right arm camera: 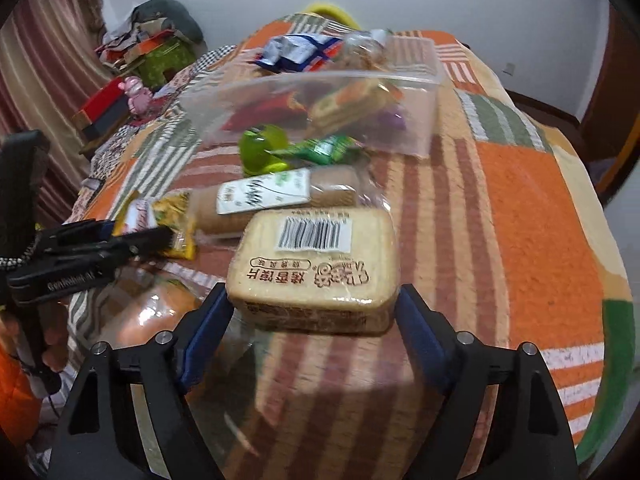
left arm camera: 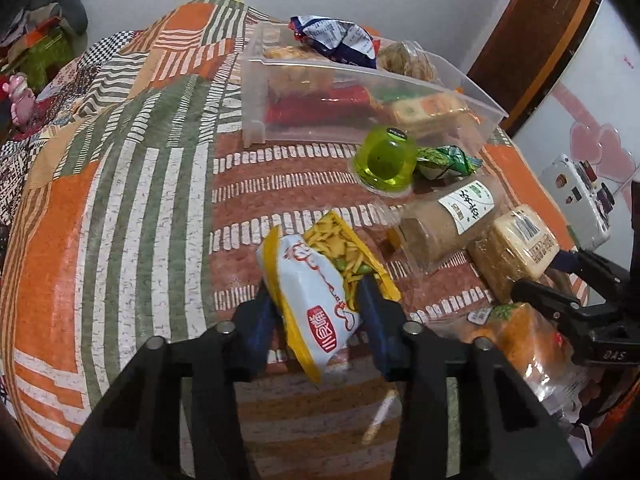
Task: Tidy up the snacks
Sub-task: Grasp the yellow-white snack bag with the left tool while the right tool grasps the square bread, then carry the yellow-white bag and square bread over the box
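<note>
Pickup step, both sides. Left hand-held gripper [left arm camera: 320, 300] clamped on yellow-white snack packet [left arm camera: 316, 300] lying on the quilt. Right hand-held gripper [right arm camera: 316, 308] straddles toast pack [right arm camera: 316, 268], contact unclear. Next: lift, carry to clear bin [left arm camera: 360, 92].

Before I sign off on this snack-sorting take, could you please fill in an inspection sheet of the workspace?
Surface: patchwork bedspread, orange, green and white.
Job's things: clear bin partly filled; yellow-and-white packet, toast pack, green jelly cup, biscuit roll outside it.
Clutter: nothing seen.
Grippers: left gripper shut on the packet; right gripper astride the toast pack, pads at its sides.
Cables: nothing seen.
Surroundings: curtain, pile of boxes, wooden door.
</note>
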Demonstrator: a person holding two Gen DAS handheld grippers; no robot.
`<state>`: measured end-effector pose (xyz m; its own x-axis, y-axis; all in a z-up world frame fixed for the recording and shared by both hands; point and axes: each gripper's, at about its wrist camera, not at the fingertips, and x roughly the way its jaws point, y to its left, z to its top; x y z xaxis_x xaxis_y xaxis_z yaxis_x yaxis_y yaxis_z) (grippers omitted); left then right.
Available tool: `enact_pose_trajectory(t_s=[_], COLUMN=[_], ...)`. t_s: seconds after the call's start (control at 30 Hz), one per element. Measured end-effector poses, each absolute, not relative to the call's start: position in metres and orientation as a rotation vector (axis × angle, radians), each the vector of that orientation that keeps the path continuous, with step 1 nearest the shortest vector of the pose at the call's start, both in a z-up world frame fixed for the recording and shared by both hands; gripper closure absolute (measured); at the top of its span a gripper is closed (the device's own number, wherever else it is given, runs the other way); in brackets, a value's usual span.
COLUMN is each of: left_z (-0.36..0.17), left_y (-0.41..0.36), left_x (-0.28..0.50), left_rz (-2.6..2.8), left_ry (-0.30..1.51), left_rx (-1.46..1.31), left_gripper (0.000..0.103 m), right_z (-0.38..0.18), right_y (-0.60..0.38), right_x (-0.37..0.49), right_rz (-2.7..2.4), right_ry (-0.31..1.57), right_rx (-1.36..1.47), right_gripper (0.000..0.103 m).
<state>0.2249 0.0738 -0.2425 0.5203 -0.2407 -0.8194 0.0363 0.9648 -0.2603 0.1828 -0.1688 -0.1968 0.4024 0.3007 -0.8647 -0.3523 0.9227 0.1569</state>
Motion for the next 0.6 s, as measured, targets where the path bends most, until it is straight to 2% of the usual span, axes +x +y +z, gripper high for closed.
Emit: enact_pose_trajectory(t_s=[0.17,0.6], left_z=[-0.237,-0.202], left_y=[0.079,0.083], left_x=[0.222,0.214], left_rz=[-0.158,-0.125], left_ry=[1.007,0.916], left_rx=[-0.247,-0.216], left_gripper=[0.072,0.074], right_z=[-0.193,-0.175], right_y=[-0.172,-0.194], right_x=[0.181,0.181], right_rz=[0.405,0.374], right_ry=[1.068,1.003], right_rx=[-0.053,-0.012], right_gripper=[0.027,0.03])
